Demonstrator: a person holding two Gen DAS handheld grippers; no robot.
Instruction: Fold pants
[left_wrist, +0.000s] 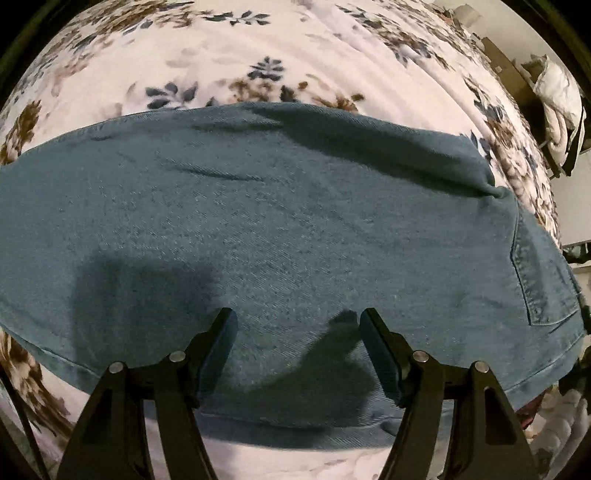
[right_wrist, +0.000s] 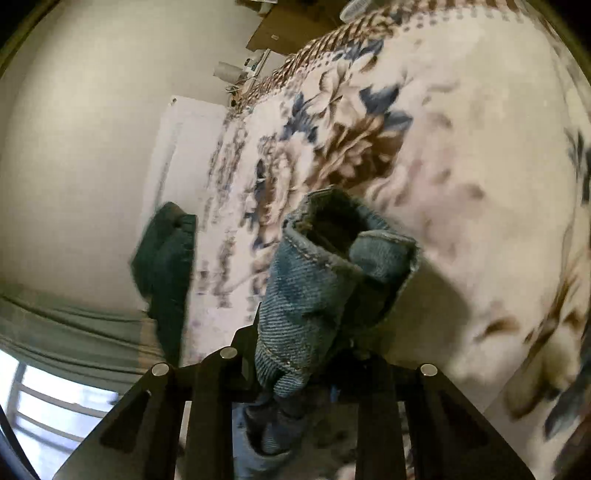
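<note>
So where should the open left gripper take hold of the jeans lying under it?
The near stitched edge, probably from above and the near side: the jeans lie flat, so only an edge gives the open left gripper something to pinch. The right gripper already clamps a bunched part.

A soft white blanket w/ blue & brown flowers (left_wrist: 229, 44) covers the bed. Plain cream wall (right_wrist: 92, 147), bright window w/ white bars (right_wrist: 44, 402) low on the left.
</note>
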